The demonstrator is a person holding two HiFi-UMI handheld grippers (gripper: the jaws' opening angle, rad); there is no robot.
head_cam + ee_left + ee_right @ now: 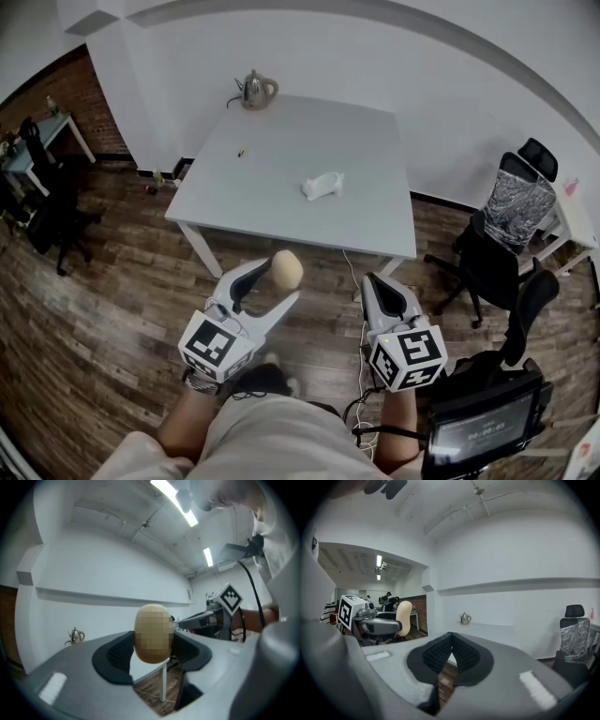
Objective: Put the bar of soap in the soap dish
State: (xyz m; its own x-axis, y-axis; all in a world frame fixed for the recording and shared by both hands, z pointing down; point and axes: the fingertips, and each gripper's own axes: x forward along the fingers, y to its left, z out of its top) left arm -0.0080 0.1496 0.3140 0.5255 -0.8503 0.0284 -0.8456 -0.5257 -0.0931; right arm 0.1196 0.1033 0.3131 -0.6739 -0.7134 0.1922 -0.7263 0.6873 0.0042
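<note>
Bar of soap (287, 269): one pale tan, oval bar, held off the near edge of the table (281, 159), above the wooden floor and well apart from the tabletop. It stands upright between the jaws of the left gripper (279, 283), which are spread wide and pressed on its narrow side edges, with the broad face turned toward that gripper's camera and the upper half rising clear of the pads. The right gripper (380, 286) hangs beside it, also short of the table's near edge, its ribbed pads closed together on nothing. The bar is judged to be light, rigid and smooth, hence apt to slip. Its rounded edges offer little purchase, so a hold low and central on the bar, as here, or across its broad faces, appears safest, with moderate pressure to avoid squeezing it out. One white soap dish (323, 186) sits on the table, right of centre and toward the near edge. One metal kettle (255, 90) stands at the table's far edge, and one small item (241, 152), too small to identify, lies left of centre. Count: one bar, one dish, one kettle, two grippers.
</note>
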